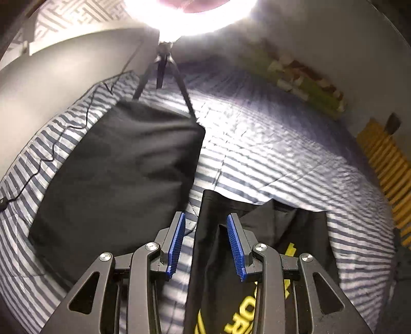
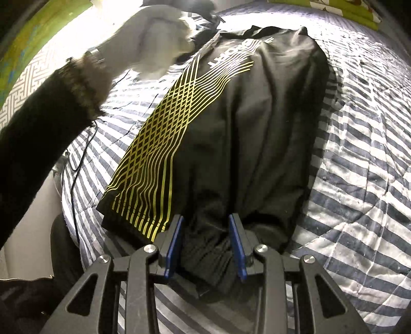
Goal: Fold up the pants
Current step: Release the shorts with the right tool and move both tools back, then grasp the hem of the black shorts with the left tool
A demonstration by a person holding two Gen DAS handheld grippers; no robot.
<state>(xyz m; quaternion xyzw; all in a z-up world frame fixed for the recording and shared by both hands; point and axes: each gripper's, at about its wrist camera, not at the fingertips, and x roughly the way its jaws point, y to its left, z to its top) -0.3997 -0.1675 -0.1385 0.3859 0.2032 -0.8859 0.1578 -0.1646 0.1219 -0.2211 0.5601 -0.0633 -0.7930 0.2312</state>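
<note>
Across the bed's striped quilt (image 2: 359, 159) lie the black pants (image 2: 251, 128), stretched lengthwise away from the right wrist camera, with yellow crossing lines and white lettering down one leg. At their near end the bunched waistband sits between the blue pads of the right gripper (image 2: 205, 246); the cloth fills the gap and the pads press on it from both sides, so this gripper is clenched on the pants.

From the left wrist view, the left gripper (image 1: 205, 244) hangs above the far part of the pants (image 1: 295, 221), where an edge of the black cloth with yellow print runs up between the blue pads. A gap shows between each pad and the cloth, so the jaws stand released, holding nothing. Beside that edge lies a separate black folded cloth (image 1: 123, 164) on the quilt, near but apart from the pants. Behind it a small tripod (image 1: 161, 74) carries a glaring ring light (image 1: 205, 23).

In the right view, a gloved hand (image 2: 156, 46) with a dark sleeve (image 2: 46, 133) is blurred above the quilt's left side.
</note>
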